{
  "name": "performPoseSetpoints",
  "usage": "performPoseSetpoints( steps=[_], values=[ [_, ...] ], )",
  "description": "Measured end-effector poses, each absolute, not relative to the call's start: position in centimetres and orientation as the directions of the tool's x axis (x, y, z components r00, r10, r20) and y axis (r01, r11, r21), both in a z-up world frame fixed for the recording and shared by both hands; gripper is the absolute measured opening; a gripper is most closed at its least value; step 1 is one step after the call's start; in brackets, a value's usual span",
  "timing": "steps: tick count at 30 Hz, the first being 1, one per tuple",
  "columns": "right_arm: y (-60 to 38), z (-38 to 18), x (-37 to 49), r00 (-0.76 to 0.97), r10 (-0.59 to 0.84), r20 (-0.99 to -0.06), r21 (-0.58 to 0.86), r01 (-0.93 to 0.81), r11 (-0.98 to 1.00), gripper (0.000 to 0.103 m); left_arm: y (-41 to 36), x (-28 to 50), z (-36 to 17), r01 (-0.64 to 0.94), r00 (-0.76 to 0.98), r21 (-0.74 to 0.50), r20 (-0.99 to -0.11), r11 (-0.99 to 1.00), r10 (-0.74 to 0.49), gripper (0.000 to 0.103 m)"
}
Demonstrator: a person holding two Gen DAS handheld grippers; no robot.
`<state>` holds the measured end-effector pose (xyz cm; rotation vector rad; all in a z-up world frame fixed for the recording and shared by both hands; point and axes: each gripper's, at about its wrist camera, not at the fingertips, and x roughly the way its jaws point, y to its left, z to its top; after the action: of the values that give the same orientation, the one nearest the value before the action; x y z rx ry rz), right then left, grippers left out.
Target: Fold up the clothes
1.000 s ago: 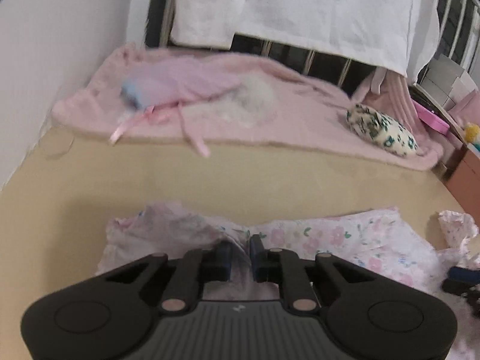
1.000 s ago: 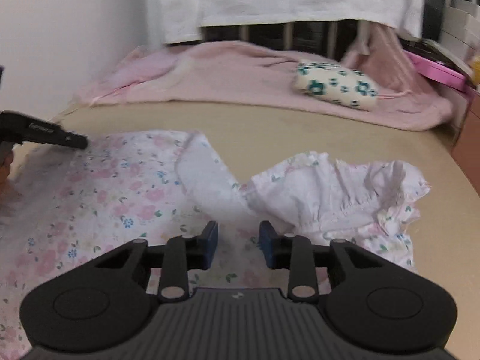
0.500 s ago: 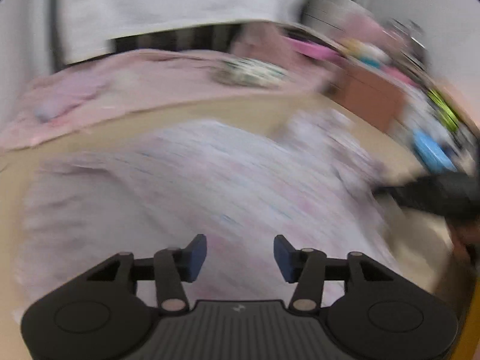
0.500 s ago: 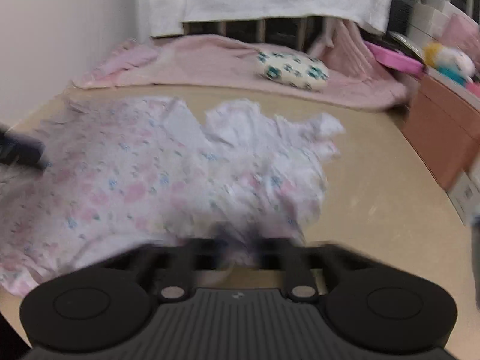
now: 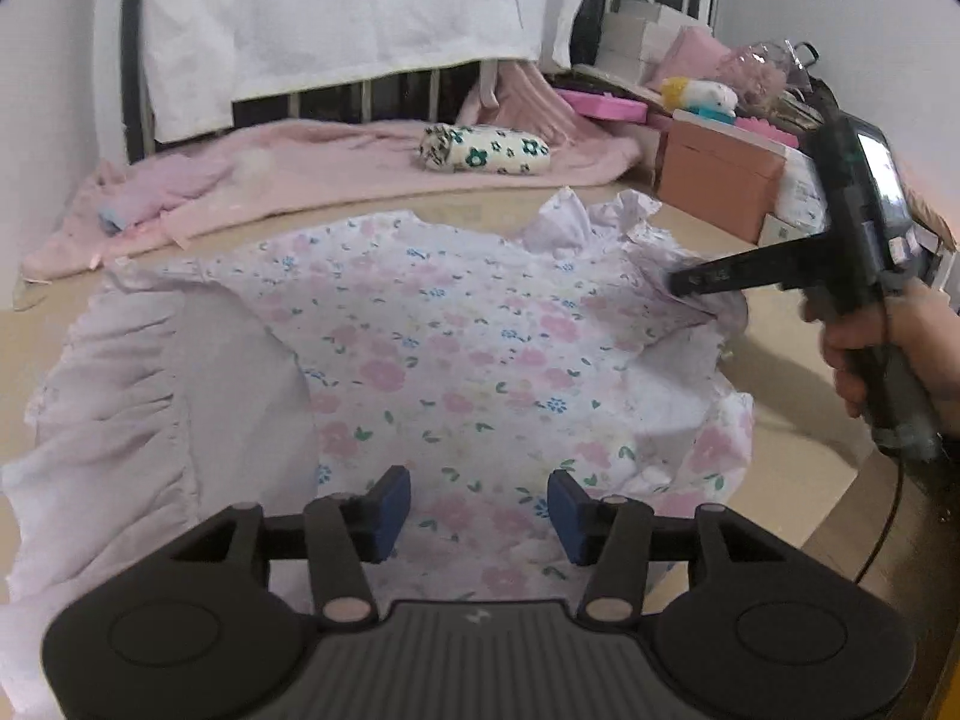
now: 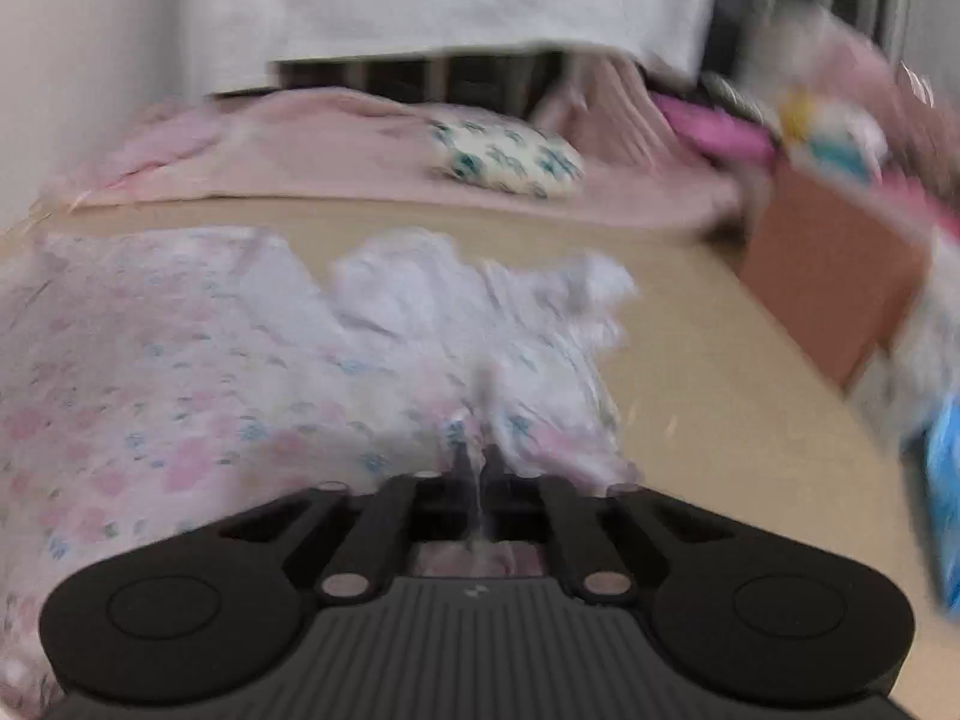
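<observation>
Tools: our left tool [image 5: 479, 507] now spread, released; right tool [image 6: 477, 462] pinching floral garment [image 5: 456, 360].
Meaning: we judge right-side fold underway.

one floral garment [image 5: 456, 354], two grippers, one rolled floral bundle [image 5: 485, 149], one pink blanket [image 5: 336, 162]

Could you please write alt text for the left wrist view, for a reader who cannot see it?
A floral garment lies spread on a tan table, with the open left gripper above its near edge. At right, a hand holds the right gripper at the garment's ruffled edge; a pink blanket lies behind.
</observation>
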<state>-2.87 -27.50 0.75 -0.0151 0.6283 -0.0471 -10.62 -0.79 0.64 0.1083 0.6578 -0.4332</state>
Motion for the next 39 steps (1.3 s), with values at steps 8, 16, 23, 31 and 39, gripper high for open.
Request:
performPoseSetpoints(
  steps=[8,16,23,31,39],
  values=[
    [-37.0,-0.9,-13.8,0.813,-0.208,-0.543,0.289,0.414,0.863,0.026,-0.6,-11.5,0.7,0.411,0.730,0.008,-0.601,0.912,-0.324,0.059],
    [-27.1,2.8,-14.2,0.773,0.467,-0.430,0.258,-0.390,0.884,0.031,5.5,-16.5,2.9,0.486,0.739,0.002,-0.535,0.874,-0.409,0.071],
    [-22.9,-0.5,-14.1,0.660,0.475,-0.582,0.103,-0.520,0.848,0.013,6.8,-17.9,0.9,0.452,0.728,0.105,-0.618,0.886,-0.298,0.071],
    [-24.5,1.6,-17.9,0.690,0.599,-0.407,0.075,-0.629,0.774,0.037,9.1,-20.0,1.8,0.654,0.684,0.167,-0.547,0.738,-0.483,0.071],
    [-19.6,-1.1,-14.7,0.524,0.643,-0.558,-0.073,-0.803,0.591,0.039,11.4,-20.4,0.7,0.694,0.671,0.278,-0.584,0.664,-0.456,0.048]
  ],
)
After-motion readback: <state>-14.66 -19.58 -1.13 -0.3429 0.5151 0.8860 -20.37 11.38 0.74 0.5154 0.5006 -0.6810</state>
